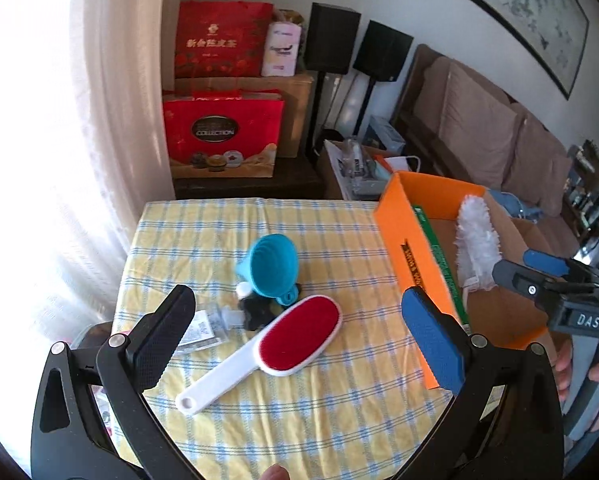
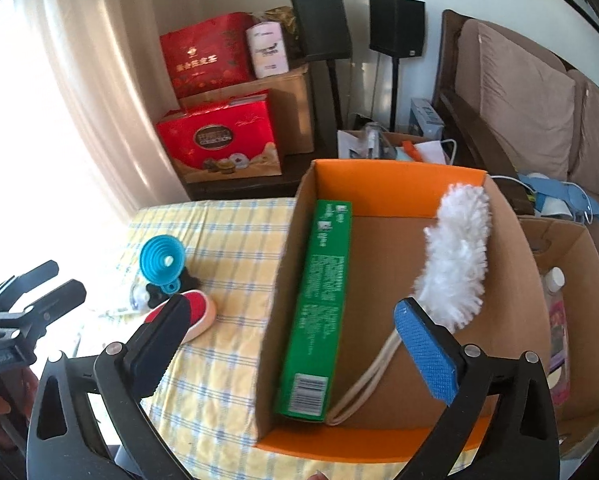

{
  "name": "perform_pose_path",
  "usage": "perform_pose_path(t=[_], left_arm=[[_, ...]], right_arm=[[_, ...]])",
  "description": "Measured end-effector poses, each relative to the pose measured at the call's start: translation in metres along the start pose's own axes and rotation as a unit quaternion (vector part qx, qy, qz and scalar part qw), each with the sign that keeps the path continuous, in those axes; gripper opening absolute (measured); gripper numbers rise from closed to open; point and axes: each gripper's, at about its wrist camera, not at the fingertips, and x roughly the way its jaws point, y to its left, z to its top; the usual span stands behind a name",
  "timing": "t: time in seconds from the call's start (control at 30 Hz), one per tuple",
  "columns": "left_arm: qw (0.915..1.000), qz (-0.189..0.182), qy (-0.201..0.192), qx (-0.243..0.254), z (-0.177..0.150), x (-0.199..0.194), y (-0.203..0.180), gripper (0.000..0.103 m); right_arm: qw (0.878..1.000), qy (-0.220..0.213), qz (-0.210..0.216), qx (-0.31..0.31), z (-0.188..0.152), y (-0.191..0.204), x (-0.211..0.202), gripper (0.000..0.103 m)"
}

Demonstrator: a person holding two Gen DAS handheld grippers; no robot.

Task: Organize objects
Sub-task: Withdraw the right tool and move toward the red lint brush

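Left gripper (image 1: 299, 332) hangs with jaws wide and empty over the yellow checked tablecloth (image 1: 339, 420). Red oval lint brush with white plastic handle (image 1: 275, 344) lies directly below, between the jaws; long axis runs near-left to far-right, handle nearest. Left hand is the nearer one. Right gripper (image 2: 295, 344), jaws wide, empty, sits above the orange-rimmed cardboard box (image 2: 379, 184) holding a fluffy white duster (image 2: 457, 256).
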Motion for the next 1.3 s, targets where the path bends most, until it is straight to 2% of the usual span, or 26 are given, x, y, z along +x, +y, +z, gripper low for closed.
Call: perform_pose_path(t=[0.43, 0.73, 0.9, 1.07, 1.3], left_arm=[[0.9998, 0.014, 0.008, -0.013, -0.009, 0.002, 0.043, 0.103], [0.9992, 0.030, 0.017, -0.020, -0.020, 0.007, 0.076, 0.103], [0.9991, 0.022, 0.032, -0.019, -0.038, 0.017, 0.092, 0.103], [0.9983, 0.018, 0.055, 0.003, -0.063, 0.034, 0.096, 0.103], [0.9973, -0.003, 0.073, 0.009, -0.088, 0.051, 0.096, 0.103]], right_arm=[[0.999, 0.005, 0.014, -0.038, 0.002, 0.045, 0.017, 0.103], [0.998, 0.015, 0.035, -0.042, 0.006, 0.060, 0.033, 0.103], [0.997, 0.023, 0.047, -0.050, 0.002, 0.071, 0.043, 0.103], [0.997, 0.036, 0.053, -0.051, -0.001, 0.078, 0.058, 0.103], [0.995, 0.054, 0.061, -0.051, -0.007, 0.086, 0.078, 0.103]])
